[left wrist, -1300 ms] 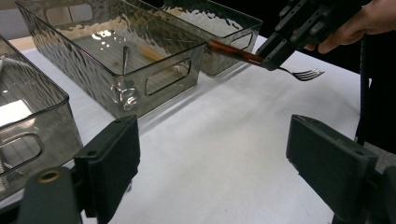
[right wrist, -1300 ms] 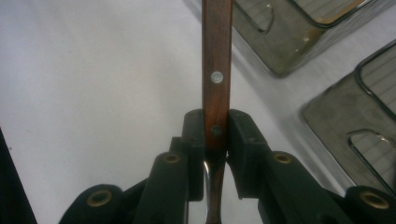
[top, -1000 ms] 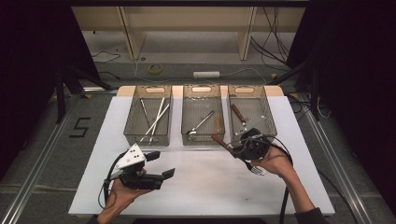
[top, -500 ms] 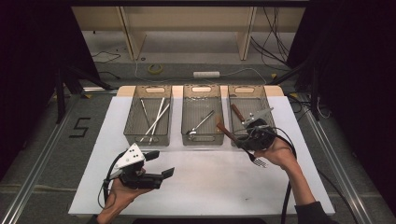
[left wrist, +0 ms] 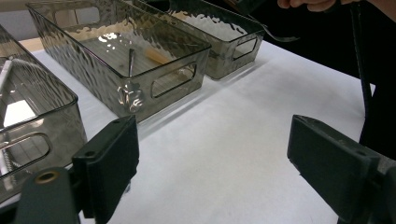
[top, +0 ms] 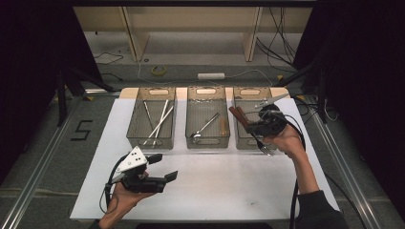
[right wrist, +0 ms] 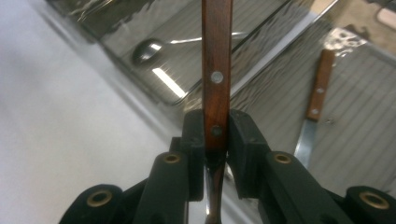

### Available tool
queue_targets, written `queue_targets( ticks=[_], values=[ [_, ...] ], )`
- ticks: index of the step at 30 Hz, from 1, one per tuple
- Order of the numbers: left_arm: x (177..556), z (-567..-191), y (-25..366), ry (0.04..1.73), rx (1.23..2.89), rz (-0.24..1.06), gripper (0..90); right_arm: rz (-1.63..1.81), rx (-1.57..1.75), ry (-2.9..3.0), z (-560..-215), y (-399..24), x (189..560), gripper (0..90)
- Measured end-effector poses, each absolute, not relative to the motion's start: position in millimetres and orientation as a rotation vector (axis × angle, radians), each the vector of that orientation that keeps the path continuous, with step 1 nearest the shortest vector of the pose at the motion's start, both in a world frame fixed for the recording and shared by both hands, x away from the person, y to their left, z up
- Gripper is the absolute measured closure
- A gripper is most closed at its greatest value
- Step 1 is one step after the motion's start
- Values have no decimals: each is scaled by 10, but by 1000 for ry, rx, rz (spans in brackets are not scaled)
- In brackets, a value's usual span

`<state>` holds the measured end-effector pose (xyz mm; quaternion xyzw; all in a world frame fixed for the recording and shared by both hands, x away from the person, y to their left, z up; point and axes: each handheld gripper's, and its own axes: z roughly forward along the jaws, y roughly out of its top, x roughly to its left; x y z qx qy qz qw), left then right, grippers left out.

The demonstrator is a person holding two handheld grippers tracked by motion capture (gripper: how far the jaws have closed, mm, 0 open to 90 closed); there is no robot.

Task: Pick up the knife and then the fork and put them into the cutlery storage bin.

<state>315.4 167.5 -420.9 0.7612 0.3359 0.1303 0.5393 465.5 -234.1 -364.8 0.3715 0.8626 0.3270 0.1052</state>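
Note:
My right gripper (top: 251, 127) is shut on a fork's wooden handle (right wrist: 216, 70). The handle points up and left over the right bin (top: 250, 90), and the metal tines (top: 265, 150) hang out behind the hand, over the bin's front edge. The right gripper view shows the jaws of the right gripper (right wrist: 216, 135) clamped on the riveted handle. Below it lies another wooden-handled utensil (right wrist: 317, 88) in the right bin. My left gripper (top: 165, 167) rests low over the white table (top: 229, 186) at the front left. Its jaws stand wide open with nothing between them (left wrist: 217, 163).
Three smoky clear bins stand in a row at the back of the table. The left bin (top: 131, 138) holds pale sticks (top: 160, 121). In the middle bin (top: 207, 145) lies a spoon (top: 204, 128). Cables and a tape roll (top: 159, 70) lie on the floor beyond.
My right gripper has carried the fork up and away from the table's front, and now hangs over the right bin. The left gripper has kept still.

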Motion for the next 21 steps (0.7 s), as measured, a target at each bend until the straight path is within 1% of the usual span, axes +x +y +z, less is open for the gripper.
queue_targets(
  ticks=[10, 21],
  values=[
    [3153, -4209, 1676, 798, 1810, 311, 162, 922, 1183, 2468, -3646, -2425, 4970, 780],
    [3155, -4208, 1682, 799, 1806, 312, 162, 899, 1249, 2393, -3593, -2464, 5200, 780]
  ],
)
